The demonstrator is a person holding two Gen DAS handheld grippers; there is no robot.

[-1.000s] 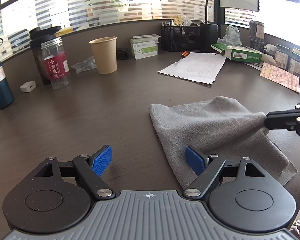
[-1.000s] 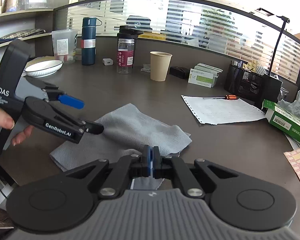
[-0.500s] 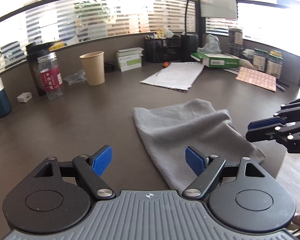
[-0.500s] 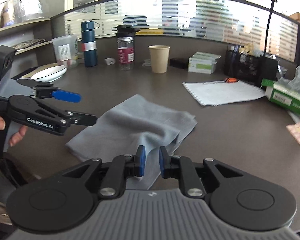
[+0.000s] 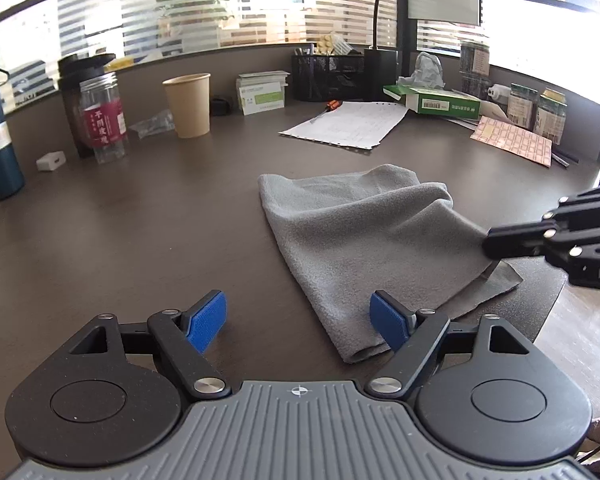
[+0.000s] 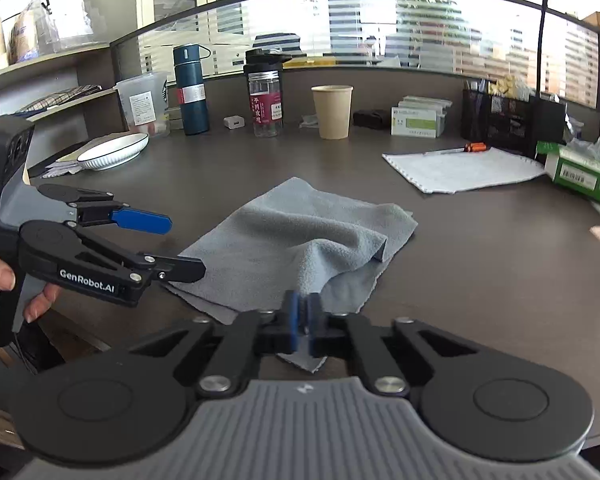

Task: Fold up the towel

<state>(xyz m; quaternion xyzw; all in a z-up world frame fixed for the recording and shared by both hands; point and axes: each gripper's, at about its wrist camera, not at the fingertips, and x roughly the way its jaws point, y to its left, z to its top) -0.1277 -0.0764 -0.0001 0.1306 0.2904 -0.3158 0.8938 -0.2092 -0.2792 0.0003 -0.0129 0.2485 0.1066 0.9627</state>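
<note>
Towel point(image 5: 364, 240) lay on the dark bench point(image 5: 140, 232) in the left wrist view, ahead and to the right of the left gripper point(image 5: 300, 320), its long axis running from the far left corner toward the near right. That gripper stood released, blue pads wide apart, the right pad just over the towel's near folded edge and nothing between them. From the right edge the right gripper point(image 5: 496, 242) reached in, its tips at the cloth's right side, which rose toward them

In the right wrist view the towel point(image 6: 300, 232) spread directly ahead of the right gripper point(image 6: 303, 320), which was clenched on a lifted near corner. The left gripper point(image 6: 176, 246), agape, hovered beside the towel's left edge; I judged it the nearer to the free corner there
</note>
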